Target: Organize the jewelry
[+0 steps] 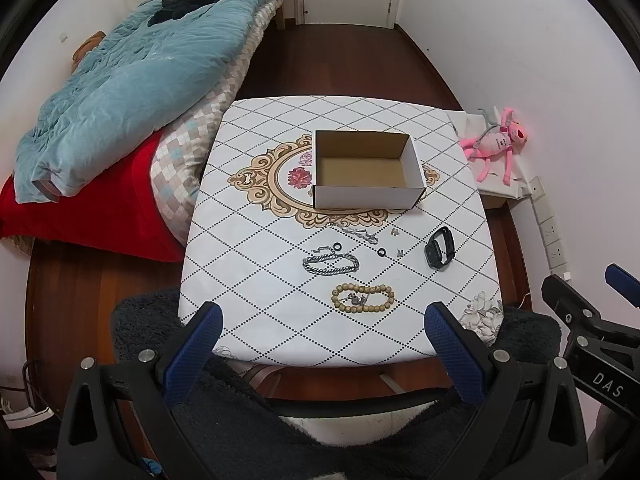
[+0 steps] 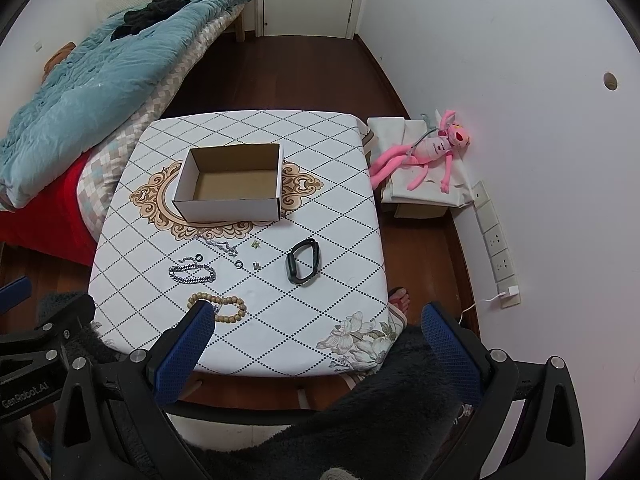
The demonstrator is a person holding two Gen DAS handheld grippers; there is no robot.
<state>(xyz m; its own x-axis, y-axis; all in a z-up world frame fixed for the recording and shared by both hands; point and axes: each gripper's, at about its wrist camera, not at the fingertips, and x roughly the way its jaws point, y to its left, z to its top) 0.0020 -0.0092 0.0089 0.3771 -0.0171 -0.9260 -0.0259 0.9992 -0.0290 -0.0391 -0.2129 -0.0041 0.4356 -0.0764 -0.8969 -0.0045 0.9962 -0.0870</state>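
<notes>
Both claws – left claw (image 1: 320, 324) and right claw (image 2: 318, 322) – gape empty over the desk (image 1: 248, 200), and the thin chain (image 1: 360, 234), seemingly tangled, may snag and miss the box (image 1: 366, 196)

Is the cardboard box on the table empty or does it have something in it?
Empty. The box is open on top, and both views show only its bare brown floor.

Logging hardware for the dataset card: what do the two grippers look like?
Both are alike: left gripper and right gripper have black angular plastic frames, silver bolts and blue textured finger pads. White lettering shows: "DAS" on the right, "GenRobot.AI" on the left. No cables visible.
</notes>
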